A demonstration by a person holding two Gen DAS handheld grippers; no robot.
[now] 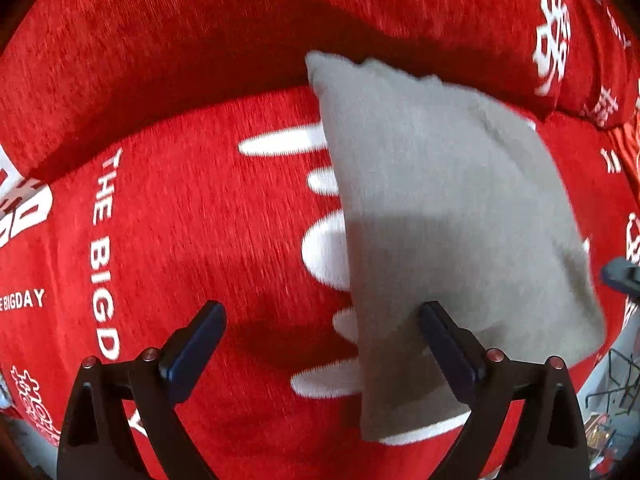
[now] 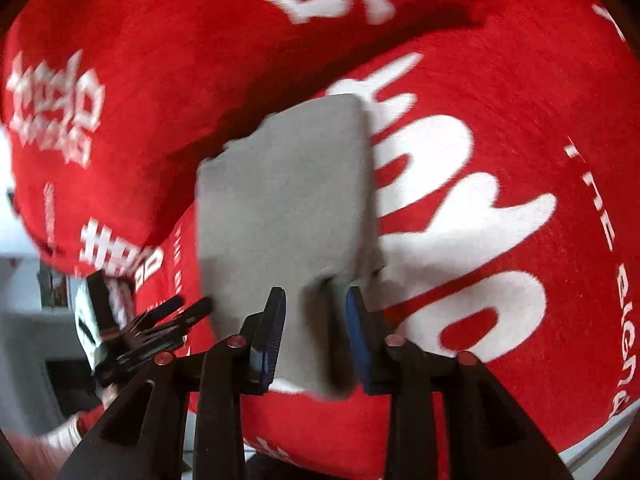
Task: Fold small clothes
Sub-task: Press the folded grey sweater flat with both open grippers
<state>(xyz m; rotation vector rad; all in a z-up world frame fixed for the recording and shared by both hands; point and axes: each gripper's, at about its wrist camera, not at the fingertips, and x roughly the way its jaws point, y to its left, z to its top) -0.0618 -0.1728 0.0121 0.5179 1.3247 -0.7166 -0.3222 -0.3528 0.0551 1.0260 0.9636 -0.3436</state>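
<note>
Item: one small grey knitted cloth (image 1: 432, 216), plain, soft, with no print showing. In the left wrist view it is lying as a long tapering panel across the red plush cover with white lettering (image 1: 168, 208), narrow end far, broad end near; its near half is sitting in shadow. In the right wrist view the same cloth (image 2: 288, 208) is showing as a squarish slab with rounded far corners and a stepped, ragged left edge, its near edge bunching where the claw is biting it.

Left gripper (image 1: 322, 342): black frame, dark blue pads, jaws standing wide apart with nothing between them. Its right finger is overlapping the cloth's near left edge; whether it is touching cannot be told. In the right wrist view it (image 2: 176, 316) is showing at the left, blurred.

Right gripper (image 2: 316, 332): jaws narrow, pinching the cloth's near edge between the blue pads.

Hard to read: the cloth's weave is smearing with blur in both views. The cover's white print is cut off by the cloth and the frame edges; "THE BIGDAY" is legible at the left. A dark grey-blue part at the right edge of the left wrist view is too cropped to identify. The pale surroundings at the lower corners are indistinct.
</note>
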